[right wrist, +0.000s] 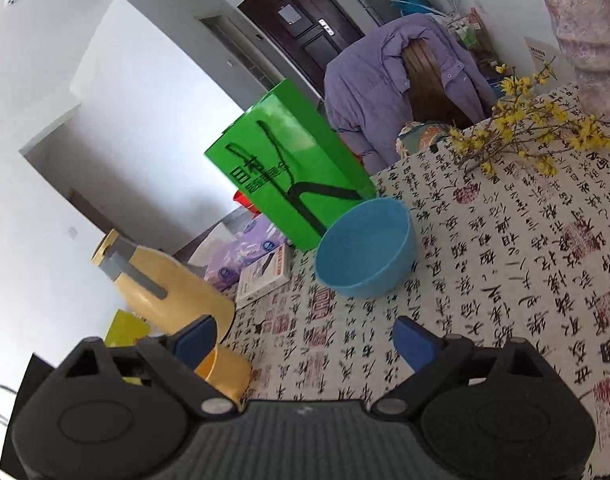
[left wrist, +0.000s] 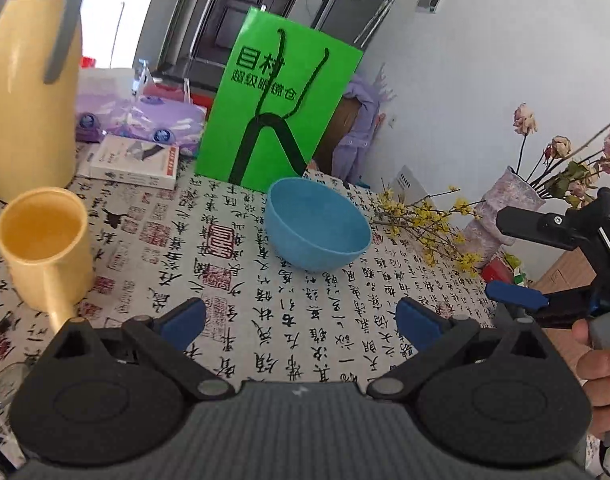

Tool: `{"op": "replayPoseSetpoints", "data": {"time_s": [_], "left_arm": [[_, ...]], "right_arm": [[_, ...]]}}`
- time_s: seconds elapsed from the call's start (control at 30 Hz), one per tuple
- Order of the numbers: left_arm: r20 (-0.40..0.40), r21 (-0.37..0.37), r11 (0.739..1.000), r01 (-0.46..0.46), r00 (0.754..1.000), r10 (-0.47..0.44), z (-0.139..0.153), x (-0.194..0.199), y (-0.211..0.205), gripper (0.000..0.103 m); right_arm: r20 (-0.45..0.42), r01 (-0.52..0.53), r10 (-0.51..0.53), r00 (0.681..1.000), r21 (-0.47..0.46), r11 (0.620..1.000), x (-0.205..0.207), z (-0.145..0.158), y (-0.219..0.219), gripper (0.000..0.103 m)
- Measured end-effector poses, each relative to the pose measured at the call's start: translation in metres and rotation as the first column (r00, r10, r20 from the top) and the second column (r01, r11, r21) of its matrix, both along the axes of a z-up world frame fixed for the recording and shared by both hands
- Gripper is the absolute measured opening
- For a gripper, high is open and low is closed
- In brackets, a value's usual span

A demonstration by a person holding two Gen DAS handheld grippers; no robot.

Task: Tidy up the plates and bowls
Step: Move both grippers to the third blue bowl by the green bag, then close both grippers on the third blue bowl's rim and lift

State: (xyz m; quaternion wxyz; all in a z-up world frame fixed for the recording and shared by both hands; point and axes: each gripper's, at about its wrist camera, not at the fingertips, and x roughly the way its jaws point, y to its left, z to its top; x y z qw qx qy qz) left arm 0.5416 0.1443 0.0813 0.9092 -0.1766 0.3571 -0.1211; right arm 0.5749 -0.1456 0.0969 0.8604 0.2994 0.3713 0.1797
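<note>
Presently, your task item is a single blue bowl, matte, round, plain inside and out, with nothing in it. It sits on the calligraphy-printed tablecloth, tipped on its curved underside so the mouth faces up and toward the left wrist camera's left; in the right wrist view the opening likewise leans toward the lens. Being round, it has no long axis to report. It lies ahead of both of your tools and is touched by neither.

Your left gripper hovers short of the bowl with its blue-padded fingers spread wide and nothing between them. Your right gripper is in the same condition: jaws apart, holding nothing, the bowl well ahead of it. From the left camera the right tool appears at the far right edge, held by your hand.

Directly behind the bowl stands a green paper bag with black cord handles, close to the far rim. Left of the bowl: a white book, purple packets, a tall yellow thermos with a grey handle, and a yellow cup with a side handle. Right of it: a spray of yellow blossoms lying on the cloth and a mottled pink vase of dried roses. A purple jacket hangs over a chair beyond the table's edge. The cloth between each gripper and the bowl carries no object.
</note>
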Motion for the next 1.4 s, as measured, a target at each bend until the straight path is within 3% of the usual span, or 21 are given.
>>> {"op": "replayPoseSetpoints", "data": {"time_s": [0.27,0.47,0.57,0.6,0.63,0.67,0.7,0.8,0.93,1.07,1.4], "left_arm": [[-0.18,-0.025,0.998,-0.051,0.983,0.045,-0.033,0.124,0.0,0.103],[-0.274,-0.076,0.988,-0.132,0.956,0.107,-0.057,0.184,0.0,0.102],[-0.29,-0.089,0.981,-0.174,0.946,0.142,-0.066,0.199,-0.003,0.091],[-0.298,-0.093,0.976,-0.196,0.941,0.16,-0.069,0.201,-0.003,0.077],[-0.312,-0.103,0.973,-0.205,0.936,0.164,-0.072,0.204,-0.005,0.064],[-0.329,-0.122,0.973,-0.196,0.933,0.147,-0.075,0.208,-0.007,0.059],[-0.342,-0.141,0.973,-0.183,0.931,0.125,-0.079,0.21,-0.009,0.047],[-0.364,-0.122,0.976,-0.179,0.923,0.124,-0.084,0.212,-0.016,0.025],[-0.373,-0.082,0.981,-0.177,0.918,0.135,-0.081,0.207,-0.021,0.012],[-0.371,-0.075,0.981,-0.178,0.919,0.138,-0.071,0.192,-0.022,0.009],[-0.309,-0.047,0.984,-0.173,0.939,0.151,-0.022,0.109,-0.023,0.009]], "right_arm": [[-0.172,0.012,-0.021,0.985,-0.057,0.998,0.114,-0.045,-0.003,0.094],[-0.238,-0.006,-0.021,0.971,-0.112,0.994,0.179,-0.092,0.001,0.092],[-0.303,0.005,-0.035,0.952,-0.1,0.995,0.199,-0.117,0.005,0.082],[-0.316,0.004,-0.034,0.948,-0.096,0.995,0.203,-0.123,0.007,0.071],[-0.326,0.003,-0.035,0.945,-0.098,0.995,0.206,-0.129,0.01,0.067],[-0.333,-0.001,-0.035,0.942,-0.107,0.994,0.208,-0.133,0.013,0.061],[-0.337,-0.006,-0.034,0.941,-0.116,0.993,0.209,-0.136,0.015,0.051],[-0.331,-0.027,-0.028,0.943,-0.158,0.987,0.208,-0.14,0.022,0.026],[-0.319,-0.056,-0.025,0.948,-0.243,0.968,0.204,-0.136,0.028,0.019],[-0.282,-0.039,-0.039,0.959,-0.263,0.964,0.19,-0.124,0.025,0.012],[-0.222,-0.068,-0.001,0.975,-0.299,0.952,0.116,-0.077,0.029,0.011]]}}
